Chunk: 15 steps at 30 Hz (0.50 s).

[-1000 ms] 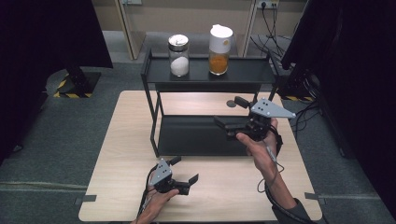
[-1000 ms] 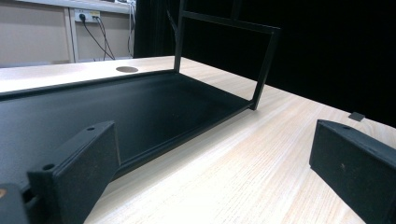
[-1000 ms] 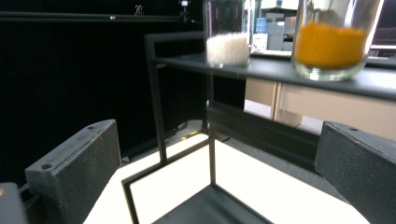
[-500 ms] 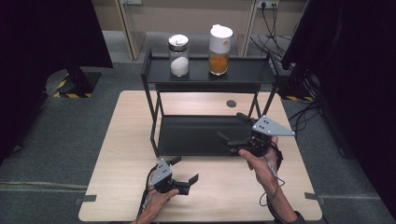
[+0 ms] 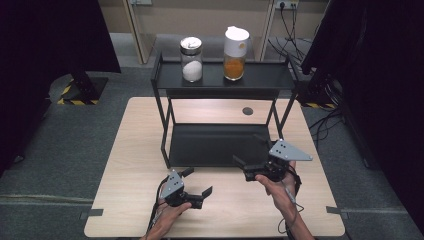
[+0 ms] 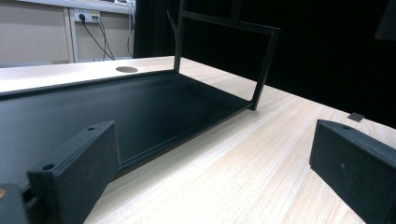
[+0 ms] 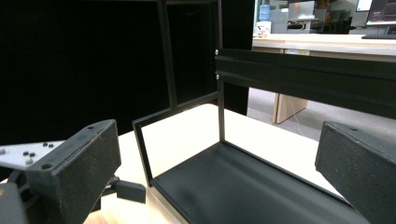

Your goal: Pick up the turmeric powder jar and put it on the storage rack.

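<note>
High view shows my right gripper (image 5: 250, 157) wide open and holding nothing, just over the front right edge of the black shelf rack (image 5: 220, 145), whose bottom tray lies right in front of my fingers. My left gripper (image 5: 196, 182) is wide open too, resting on the wooden table (image 5: 130, 150) just in front of the rack. The sugar jar (image 5: 191, 59) and the orange jar (image 5: 235, 46) stand side by side on the top shelf, far from both grippers.

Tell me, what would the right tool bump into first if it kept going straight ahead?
Probably the black metal two-tier shelf rack. The right tool hovers at the rack's front right corner, open jaws pointing left across its lower tray, so it would likely meet a thin rack post first; depth is unclear.
</note>
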Tool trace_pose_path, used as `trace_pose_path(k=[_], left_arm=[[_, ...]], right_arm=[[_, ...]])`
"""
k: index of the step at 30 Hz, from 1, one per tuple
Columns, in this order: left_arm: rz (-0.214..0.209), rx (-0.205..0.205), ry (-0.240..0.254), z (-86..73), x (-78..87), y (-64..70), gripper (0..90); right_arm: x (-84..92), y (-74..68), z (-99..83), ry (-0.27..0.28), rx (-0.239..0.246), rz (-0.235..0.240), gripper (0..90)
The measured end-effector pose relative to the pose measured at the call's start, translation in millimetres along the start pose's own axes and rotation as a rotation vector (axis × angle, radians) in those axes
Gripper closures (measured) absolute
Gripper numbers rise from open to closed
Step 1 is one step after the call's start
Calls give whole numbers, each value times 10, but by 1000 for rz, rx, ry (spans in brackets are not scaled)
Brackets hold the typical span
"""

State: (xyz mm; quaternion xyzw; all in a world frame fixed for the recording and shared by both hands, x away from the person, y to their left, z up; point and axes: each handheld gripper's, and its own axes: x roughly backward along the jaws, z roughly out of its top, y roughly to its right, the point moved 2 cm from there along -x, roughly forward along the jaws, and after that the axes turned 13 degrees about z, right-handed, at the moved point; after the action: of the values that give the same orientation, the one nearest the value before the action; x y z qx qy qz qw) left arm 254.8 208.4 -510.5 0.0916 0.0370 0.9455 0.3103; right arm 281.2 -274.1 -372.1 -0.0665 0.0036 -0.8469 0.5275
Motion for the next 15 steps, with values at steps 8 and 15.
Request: trace_pose_path(k=[8, 15], left_arm=[[0, 1, 0, 0, 0, -3, 10], [1, -1, 3, 2, 5, 0, 10]], right_arm=[[28, -28, -203, -18, -33, 18, 5], [42, -40, -373, -28, -53, 15, 5]])
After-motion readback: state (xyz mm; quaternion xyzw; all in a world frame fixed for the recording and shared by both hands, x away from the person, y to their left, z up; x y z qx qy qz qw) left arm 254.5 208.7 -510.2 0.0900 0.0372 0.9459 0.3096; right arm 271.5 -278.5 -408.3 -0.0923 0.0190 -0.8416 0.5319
